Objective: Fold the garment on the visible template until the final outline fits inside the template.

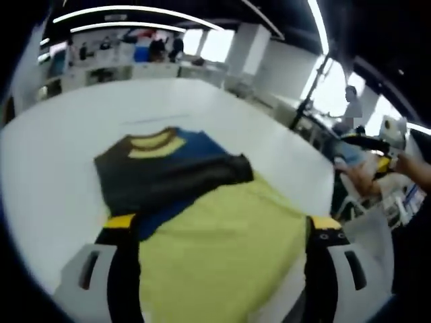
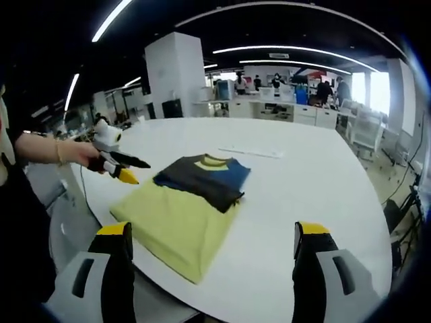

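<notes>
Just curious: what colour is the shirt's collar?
Yellow with a darker olive edge on the collar, clearest in the left gripper view.

Opposite views share the garment; left nearer.

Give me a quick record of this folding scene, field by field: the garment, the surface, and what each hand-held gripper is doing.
garment: shirt, yellow body, dark and blue top part with yellow collar, partly folded
surface: white table
fold state: dark upper part folded over the yellow body
left hand-held gripper: held by a hand at the shirt's edge, off the cloth, holding nothing
right hand-held gripper: jaws apart, holding nothing, back from the shirt
template: cannot tell from these views
background: desks and people in an office
</notes>
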Demonstrator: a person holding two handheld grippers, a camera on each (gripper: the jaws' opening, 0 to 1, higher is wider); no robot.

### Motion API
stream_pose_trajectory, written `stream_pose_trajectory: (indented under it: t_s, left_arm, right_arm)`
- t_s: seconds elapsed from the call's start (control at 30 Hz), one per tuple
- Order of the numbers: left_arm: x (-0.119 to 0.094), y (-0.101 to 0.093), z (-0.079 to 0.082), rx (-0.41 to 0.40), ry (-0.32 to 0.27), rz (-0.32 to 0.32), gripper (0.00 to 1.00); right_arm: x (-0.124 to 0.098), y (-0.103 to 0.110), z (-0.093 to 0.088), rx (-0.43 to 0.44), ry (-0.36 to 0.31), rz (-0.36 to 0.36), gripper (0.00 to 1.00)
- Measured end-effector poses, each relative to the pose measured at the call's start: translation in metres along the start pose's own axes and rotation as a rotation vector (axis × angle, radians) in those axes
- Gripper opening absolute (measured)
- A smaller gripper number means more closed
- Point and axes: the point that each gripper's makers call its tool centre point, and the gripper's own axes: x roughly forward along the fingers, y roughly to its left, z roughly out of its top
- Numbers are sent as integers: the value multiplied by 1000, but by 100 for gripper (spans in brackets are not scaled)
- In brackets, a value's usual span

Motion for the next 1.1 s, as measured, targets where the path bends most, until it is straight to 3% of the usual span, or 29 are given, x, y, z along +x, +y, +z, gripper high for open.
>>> stream_pose_trajectory:
  t_s: [0.23,0.37,0.9,1.1]
  left_arm:
    - [-65,15,6,-116,-103,96,99]
    - [-95,25,3,-97,-116,153,99]
    - [-177,44,-11,-124,-202,274,99]
    - [-192,42,-26,-157,-207,301,96]
  right_arm:
    - [3,13,4,-11,-4,18,99]
    - [5,18,6,-16,-4,25,99]
    - [-7,18,8,-18,-11,-1,99]
    - [-9,18,1,1,-11,-13,99]
